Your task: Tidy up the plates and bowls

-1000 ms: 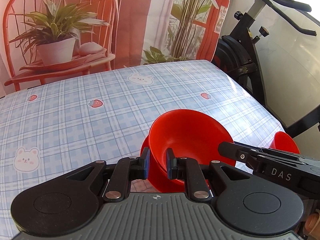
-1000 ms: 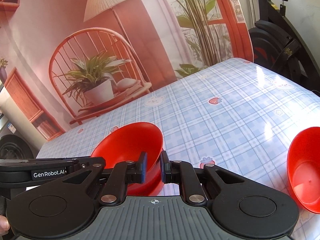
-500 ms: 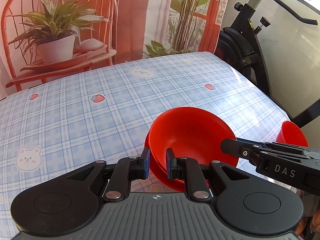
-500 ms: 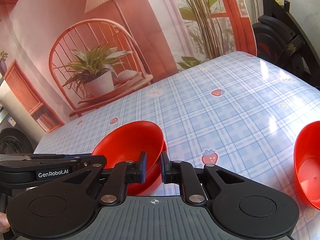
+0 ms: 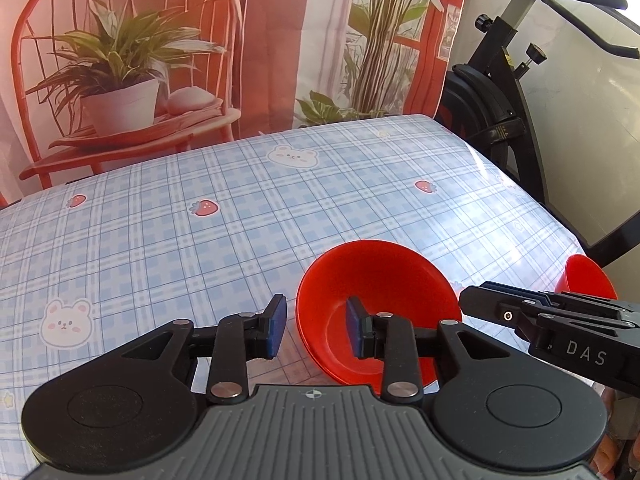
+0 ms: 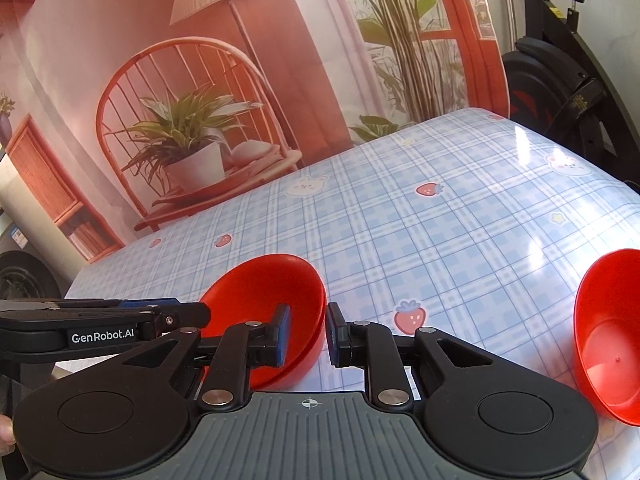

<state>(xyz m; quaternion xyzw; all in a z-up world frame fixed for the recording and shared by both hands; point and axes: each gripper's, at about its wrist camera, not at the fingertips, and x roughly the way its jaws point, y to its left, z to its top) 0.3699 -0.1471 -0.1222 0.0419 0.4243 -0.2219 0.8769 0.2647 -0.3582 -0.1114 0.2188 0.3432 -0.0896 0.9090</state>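
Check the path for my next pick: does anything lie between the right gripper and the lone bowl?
Nothing visible: only bare tablecloth between the right gripper and the lone bowl. The stack has its rim between the open jaws, so lift clear first.

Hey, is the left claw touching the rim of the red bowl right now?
Apart. In the left wrist view the left claw is open astride the rim of the red bowl, with tablecloth showing between its left finger and the rim.
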